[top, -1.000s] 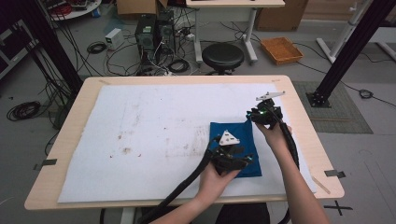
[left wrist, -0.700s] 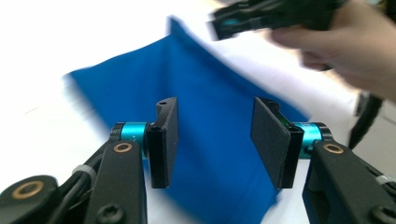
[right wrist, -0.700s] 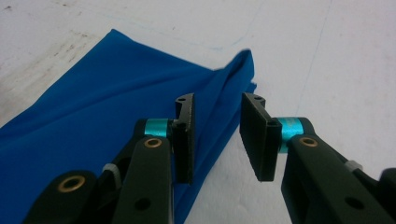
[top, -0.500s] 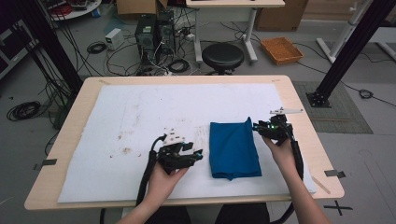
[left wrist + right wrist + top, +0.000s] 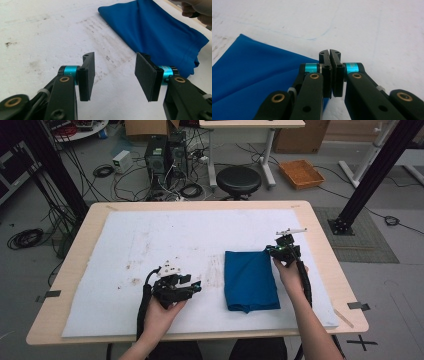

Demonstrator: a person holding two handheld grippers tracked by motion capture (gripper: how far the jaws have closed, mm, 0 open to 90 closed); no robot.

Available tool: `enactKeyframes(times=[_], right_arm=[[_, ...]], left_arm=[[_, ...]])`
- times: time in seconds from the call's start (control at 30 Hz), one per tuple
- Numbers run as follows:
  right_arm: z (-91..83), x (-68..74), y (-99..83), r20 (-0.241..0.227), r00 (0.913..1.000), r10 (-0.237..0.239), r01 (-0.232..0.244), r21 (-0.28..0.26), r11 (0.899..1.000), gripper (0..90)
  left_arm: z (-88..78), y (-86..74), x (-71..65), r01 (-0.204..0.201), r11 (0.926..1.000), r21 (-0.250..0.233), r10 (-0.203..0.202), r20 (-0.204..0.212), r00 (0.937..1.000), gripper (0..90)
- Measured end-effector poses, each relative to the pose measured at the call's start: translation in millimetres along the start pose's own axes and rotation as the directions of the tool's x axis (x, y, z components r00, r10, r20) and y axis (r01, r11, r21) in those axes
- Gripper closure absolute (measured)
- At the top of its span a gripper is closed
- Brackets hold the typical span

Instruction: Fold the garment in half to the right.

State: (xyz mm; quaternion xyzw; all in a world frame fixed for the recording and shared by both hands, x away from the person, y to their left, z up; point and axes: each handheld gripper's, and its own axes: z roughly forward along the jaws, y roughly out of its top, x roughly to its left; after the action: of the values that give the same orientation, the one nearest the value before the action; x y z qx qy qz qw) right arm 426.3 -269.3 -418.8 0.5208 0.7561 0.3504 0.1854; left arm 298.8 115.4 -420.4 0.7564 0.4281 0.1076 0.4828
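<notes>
Blue folded cloth (image 5: 251, 281): one; claws: two, left claw (image 5: 192, 288), right claw (image 5: 271, 251).

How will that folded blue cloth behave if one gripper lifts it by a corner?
The folded blue cloth would probably droop and unfold, since its layers lie soft and loose at the edge. It looks light. Pushed, it would likely bunch up on the white table cover rather than slide.

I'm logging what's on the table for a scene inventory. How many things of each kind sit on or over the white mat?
Blue folded cloth: 1
Hand-held claws: 2, the left claw open over bare mat, the right claw shut at the cloth's far right corner
White mat: 1
Total: 4
</notes>
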Motion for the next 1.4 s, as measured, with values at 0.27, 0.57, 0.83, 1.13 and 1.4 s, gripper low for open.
enactKeyframes(times=[0.27,0.57,0.83,1.13,1.4], right_arm=[[-7.9,-16.6,-9.4,0.002,0.9972,0.075,-0.075,-0.015,0.997,77.2],[-77.0,-6.4,-51.8,-0.075,0.9948,0.069,-0.077,-0.107,0.991,62.3],[-116.2,27.2,-116.0,-0.183,0.9796,0.083,-0.100,-0.088,0.991,62.3],[-109.2,39.3,-132.7,-0.203,0.9782,0.041,-0.046,-0.020,0.999,88.7],[-117.7,34.0,-140.2,-0.183,0.9816,0.054,-0.058,-0.016,0.998,89.2]], left_arm=[[0.2,0.3,-1.2,0.004,1.0000,0.001,-0.004,0.006,1.0000,50.6],[-3.1,1.5,4.4,0.006,1.0000,-0.007,-0.006,-0.004,1.0000,49.9],[-2.1,3.7,2.8,-0.001,0.9999,-0.011,0.001,-0.006,1.0000,49.5],[0.2,3.2,-1.4,-0.016,0.9999,-0.003,0.016,-0.002,0.9999,49.5],[-0.7,2.3,1.0,-0.009,1.0000,0.000,0.009,-0.003,1.0000,49.5]])
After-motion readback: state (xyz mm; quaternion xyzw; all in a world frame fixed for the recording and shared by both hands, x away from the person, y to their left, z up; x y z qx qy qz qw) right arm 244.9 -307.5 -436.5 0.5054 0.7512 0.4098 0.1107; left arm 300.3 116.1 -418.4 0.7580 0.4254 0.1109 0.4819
